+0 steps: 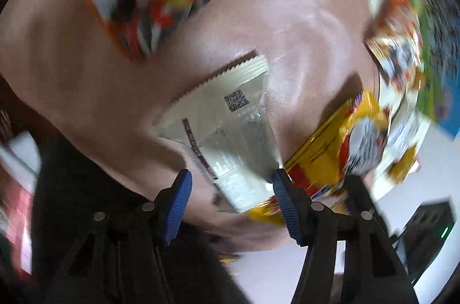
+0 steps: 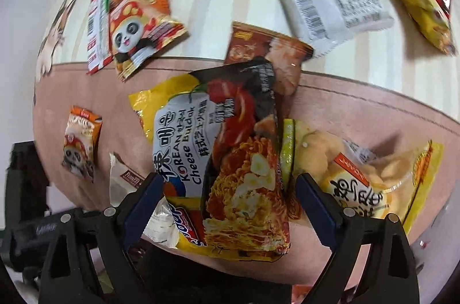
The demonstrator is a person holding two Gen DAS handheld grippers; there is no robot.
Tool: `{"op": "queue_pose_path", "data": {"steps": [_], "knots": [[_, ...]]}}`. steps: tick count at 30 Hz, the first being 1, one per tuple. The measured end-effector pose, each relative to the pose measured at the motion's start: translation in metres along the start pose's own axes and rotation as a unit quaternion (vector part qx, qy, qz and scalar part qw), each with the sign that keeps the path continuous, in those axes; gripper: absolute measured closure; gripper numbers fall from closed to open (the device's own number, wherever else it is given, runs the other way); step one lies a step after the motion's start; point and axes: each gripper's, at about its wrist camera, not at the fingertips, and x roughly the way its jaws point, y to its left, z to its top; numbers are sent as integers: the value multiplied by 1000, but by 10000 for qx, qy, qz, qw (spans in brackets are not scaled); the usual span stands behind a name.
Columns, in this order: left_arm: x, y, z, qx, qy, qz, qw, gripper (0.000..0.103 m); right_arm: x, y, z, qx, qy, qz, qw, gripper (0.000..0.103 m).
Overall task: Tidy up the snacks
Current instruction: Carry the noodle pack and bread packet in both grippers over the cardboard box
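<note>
While my right gripper [image 2: 227, 203] gapes over the noodle packet [image 2: 227, 160], my left gripper [image 1: 231, 189] straddles a silver sachet [image 1: 230, 137], grip unclear.

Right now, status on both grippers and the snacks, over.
Left gripper open, silver packet between pads. Right gripper open over noodle pack. Noodle pack overlaps neighbouring packets.

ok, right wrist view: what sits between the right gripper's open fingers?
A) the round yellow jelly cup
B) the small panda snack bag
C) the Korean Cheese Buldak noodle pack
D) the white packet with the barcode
C: the Korean Cheese Buldak noodle pack lies on the pink surface between the wide-open fingers of the right gripper; the pads do not yet press it.
</note>
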Motion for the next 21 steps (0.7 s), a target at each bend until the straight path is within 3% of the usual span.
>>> {"op": "queue_pose_path", "data": {"steps": [2,7,9,12,15,18,21], "knots": [[-8,12,9,-336,-81,-286,9990,43,5,11,-1,-131,34,47,9999,7],[-24,30,22,-538,-415,-200,9975,42,21,25,-11,-425,196,12,9989,7],[-24,26,14,-346,-534,-40,9980,44,27,28,-18,-434,208,-35,9988,7],[-67,23,19,446,-929,555,9931,46,32,26,-27,-394,194,42,9990,8],[-101,7,20,1471,-1415,1412,9687,49,30,19,-33,-260,117,84,9996,8],[-128,-2,27,2534,-1552,2198,9292,50,26,6,-23,-58,4,52,10000,14],[-148,-3,35,3413,-1532,2833,8830,50,26,-2,-11,102,-126,-51,9999,19]]}}
